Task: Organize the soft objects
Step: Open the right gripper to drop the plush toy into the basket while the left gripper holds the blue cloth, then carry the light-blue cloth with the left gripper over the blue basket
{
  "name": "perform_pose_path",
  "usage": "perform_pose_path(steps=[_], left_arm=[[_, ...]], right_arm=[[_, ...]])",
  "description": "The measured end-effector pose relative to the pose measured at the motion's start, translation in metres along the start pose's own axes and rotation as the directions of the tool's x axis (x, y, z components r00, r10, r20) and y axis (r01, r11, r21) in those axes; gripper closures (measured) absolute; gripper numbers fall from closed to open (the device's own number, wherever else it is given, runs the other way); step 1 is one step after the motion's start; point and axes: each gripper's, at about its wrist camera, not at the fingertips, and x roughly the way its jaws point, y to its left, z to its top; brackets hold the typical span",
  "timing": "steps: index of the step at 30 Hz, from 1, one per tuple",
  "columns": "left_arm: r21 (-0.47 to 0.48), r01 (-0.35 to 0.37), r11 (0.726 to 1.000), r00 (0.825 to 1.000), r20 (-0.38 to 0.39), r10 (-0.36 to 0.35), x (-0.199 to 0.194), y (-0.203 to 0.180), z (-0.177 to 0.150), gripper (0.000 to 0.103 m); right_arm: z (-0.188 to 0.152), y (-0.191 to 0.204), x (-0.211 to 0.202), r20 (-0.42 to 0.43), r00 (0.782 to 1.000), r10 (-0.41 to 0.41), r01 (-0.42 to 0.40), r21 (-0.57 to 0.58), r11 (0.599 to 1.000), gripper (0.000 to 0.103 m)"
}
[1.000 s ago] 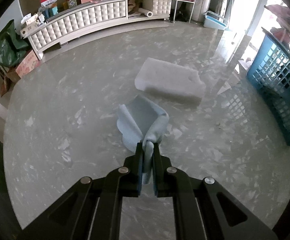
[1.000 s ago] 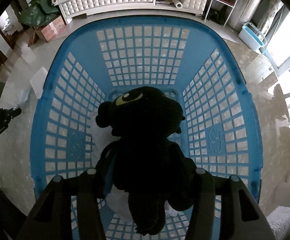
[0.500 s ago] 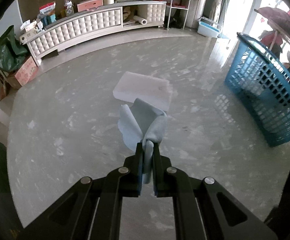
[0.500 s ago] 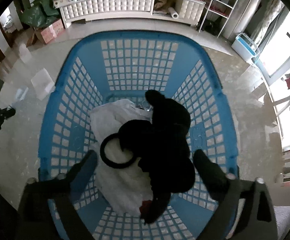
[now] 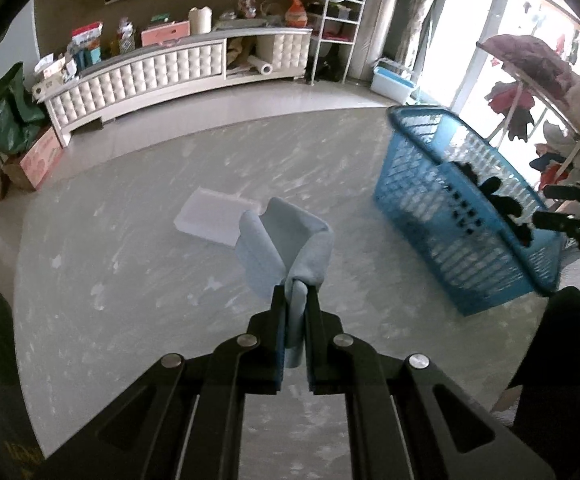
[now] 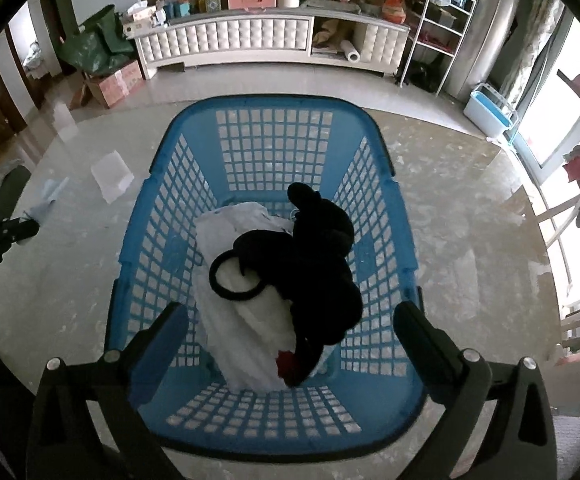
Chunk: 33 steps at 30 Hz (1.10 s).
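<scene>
Left hand-held gripper (image 5: pixel 295 294) clamping blue cloth (image 5: pixel 286 240), no legible writing

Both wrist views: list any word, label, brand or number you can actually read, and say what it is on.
No text can be read for certain.
Cardboard box by the wall: pink printing, too blurred to read.
Packages on the long white cabinet: printed labels, too small to read.
Left gripper body at the right wrist view's left edge: a short white marking, too small to make out.
Blue basket: no lettering visible.
</scene>
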Motion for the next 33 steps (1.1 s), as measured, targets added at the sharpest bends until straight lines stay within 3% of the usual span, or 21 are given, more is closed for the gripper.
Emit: perform_pose_path(steps=[18, 27, 33], left_arm=[[0.134, 0.033, 0.990, 0.997, 0.058, -0.041, -0.035, -0.101, 0.046, 0.096], [0.208, 0.060, 0.976, 0.996, 0.051, -0.072, -0.026, -0.148, 0.064, 0.096], [0.249, 0.089, 0.964, 0.995, 0.024, -0.098, -0.008, -0.177, 0.071, 0.096]], right_arm=[[-0.019, -0.033, -0.020, 0.064, 0.997, 0.046, -0.051, 0.088, 0.995, 0.000], [-0.030, -0.053, -0.024, 0.107, 0.992, 0.071, -0.085, 0.125, 0.989, 0.000], [-0.030, -0.061, -0.017, 0.092, 0.992, 0.089, -0.100, 0.122, 0.988, 0.000]])
